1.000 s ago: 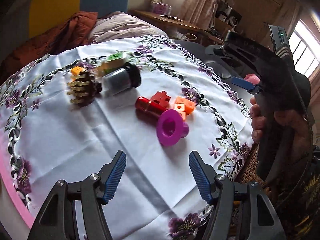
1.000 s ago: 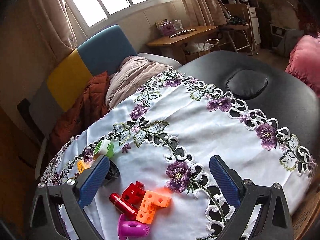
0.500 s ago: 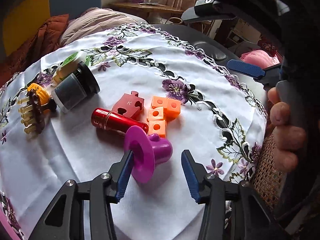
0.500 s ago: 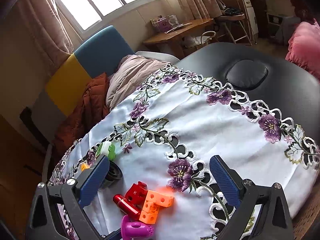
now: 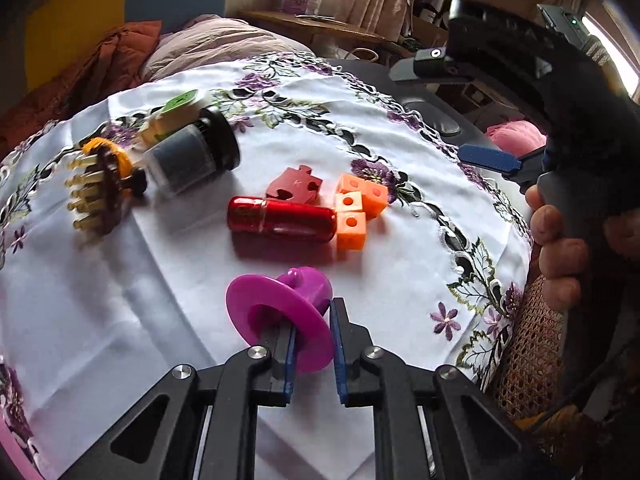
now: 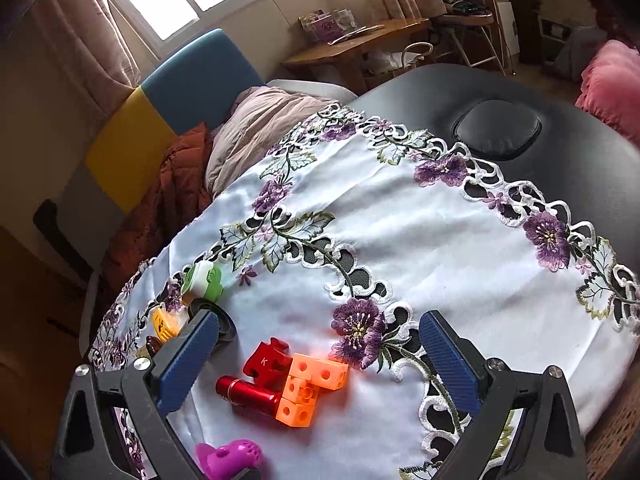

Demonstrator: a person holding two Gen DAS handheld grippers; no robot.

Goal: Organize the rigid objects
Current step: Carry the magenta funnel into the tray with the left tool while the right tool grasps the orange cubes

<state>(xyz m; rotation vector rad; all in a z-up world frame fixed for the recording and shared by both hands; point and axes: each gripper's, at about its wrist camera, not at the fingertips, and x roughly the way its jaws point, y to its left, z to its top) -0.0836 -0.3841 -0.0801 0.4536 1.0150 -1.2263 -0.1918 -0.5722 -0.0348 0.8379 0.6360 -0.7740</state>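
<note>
My left gripper [image 5: 313, 338] is shut on the rim of a magenta funnel-shaped toy [image 5: 280, 308], which also shows in the right wrist view [image 6: 230, 460]. Beyond it on the white embroidered cloth [image 5: 120, 280] lie a red metal cylinder [image 5: 282, 218], a red puzzle piece [image 5: 294, 184] and orange cube blocks [image 5: 354, 210]. Farther left lie a dark jar [image 5: 192, 154], a green-capped object [image 5: 176, 114] and a brown-and-yellow comb-like piece [image 5: 100, 190]. My right gripper [image 6: 316, 364] is open and empty, held above the red cylinder [image 6: 246, 394] and orange blocks [image 6: 310, 388].
The cloth covers a black padded table [image 6: 560, 152] with a round cushion [image 6: 498, 130]. The table's right edge is near my right hand [image 5: 560, 256]. A bed with blankets [image 6: 260, 128] lies beyond, and a wooden desk [image 6: 356, 46] stands at the back.
My left gripper has closed onto the magenta toy's rim, and the toy now sits apart from the red cylinder. The right gripper stayed open and shifted slightly.
</note>
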